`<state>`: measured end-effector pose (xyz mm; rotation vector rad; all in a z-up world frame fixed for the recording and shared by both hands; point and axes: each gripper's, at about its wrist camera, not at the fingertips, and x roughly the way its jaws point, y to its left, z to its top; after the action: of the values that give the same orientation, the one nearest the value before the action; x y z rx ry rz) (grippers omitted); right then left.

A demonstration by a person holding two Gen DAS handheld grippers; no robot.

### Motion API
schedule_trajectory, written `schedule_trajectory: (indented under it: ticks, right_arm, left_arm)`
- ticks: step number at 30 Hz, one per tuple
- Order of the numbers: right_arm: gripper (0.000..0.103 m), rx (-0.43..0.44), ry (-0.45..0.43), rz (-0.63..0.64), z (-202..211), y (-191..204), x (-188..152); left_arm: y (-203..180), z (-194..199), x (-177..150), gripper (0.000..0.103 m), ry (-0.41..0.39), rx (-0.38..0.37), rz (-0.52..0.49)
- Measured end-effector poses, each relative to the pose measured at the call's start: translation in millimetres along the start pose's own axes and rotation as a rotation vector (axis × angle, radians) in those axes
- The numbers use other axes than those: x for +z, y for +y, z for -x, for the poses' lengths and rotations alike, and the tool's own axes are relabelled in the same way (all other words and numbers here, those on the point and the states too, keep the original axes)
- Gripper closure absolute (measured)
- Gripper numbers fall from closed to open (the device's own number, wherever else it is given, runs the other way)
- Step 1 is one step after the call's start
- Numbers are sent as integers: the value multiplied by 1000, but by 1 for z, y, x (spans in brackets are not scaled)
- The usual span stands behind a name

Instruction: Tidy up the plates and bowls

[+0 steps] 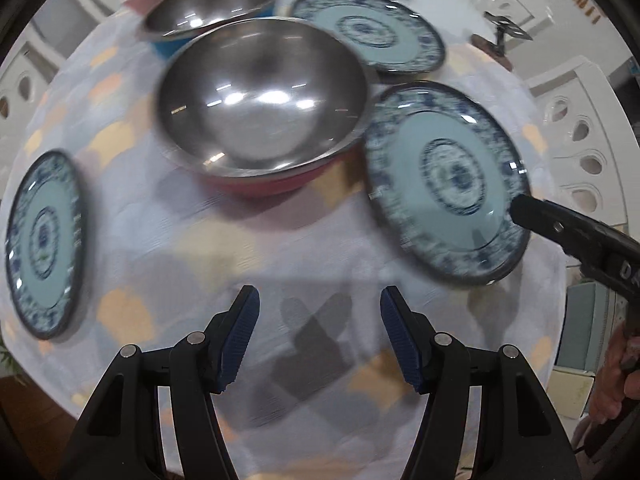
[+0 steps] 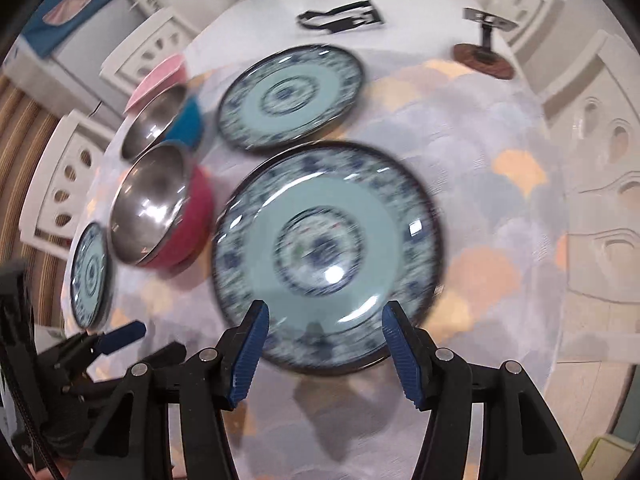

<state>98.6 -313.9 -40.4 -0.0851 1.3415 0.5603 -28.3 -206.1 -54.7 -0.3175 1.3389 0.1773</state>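
Plates: three, scattered flat on desk (image 1: 280, 264), unstacked.
Near plate (image 2: 326, 256): right hand-held gripper (image 2: 324, 344) wide apart, empty, lined up at rim.
Left hand-held gripper (image 1: 320, 336): spread wide, empty.

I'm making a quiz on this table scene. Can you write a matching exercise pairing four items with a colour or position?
Items:
1. larger steel bowl
2. smaller steel bowl
3. right gripper
4. left gripper

Descriptions:
A. blue outside
B. open, over bare tablecloth
C. red outside
D. open, at the near edge of a patterned plate

Pairs: 1-C, 2-A, 3-D, 4-B
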Motion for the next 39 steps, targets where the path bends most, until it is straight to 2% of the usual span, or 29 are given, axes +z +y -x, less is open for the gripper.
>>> schedule_trajectory:
  ticks: [5,9,16,19,24,32,37,39]
  right_arm:
    - [46,-9,-24,-18,-5,-26,19]
    - [46,-32,-32,-21,-17,-37,35]
    - [46,-22,-5,-4,-42,-33,53]
    - [39,-45,23,34,-50,-22,52]
    - [38,-49,30,23,-46,-18,36]
    - [38,-18,96,-29,-28,-16,-23]
    - [38,55,148,-45,-22,-11,-57]
    - [38,56,141,-68,-23,-14,-62]
  left_arm:
    - [-24,-7,14,42,-6,-14,-4]
    - [-24,-20,30,43,-26,-31,12]
    - [-35,-42,47,46,-34,-30,16]
    - [-49,-48,53,45,-58,-12,-18]
    - [-60,-49,52,46,-49,-41,-66]
    - [-54,-39,14,46,29,-90,-113]
    - [-43,-34,-9,46,80,-73,-158]
    - [-33,-32,-17,45,83,-29,-166]
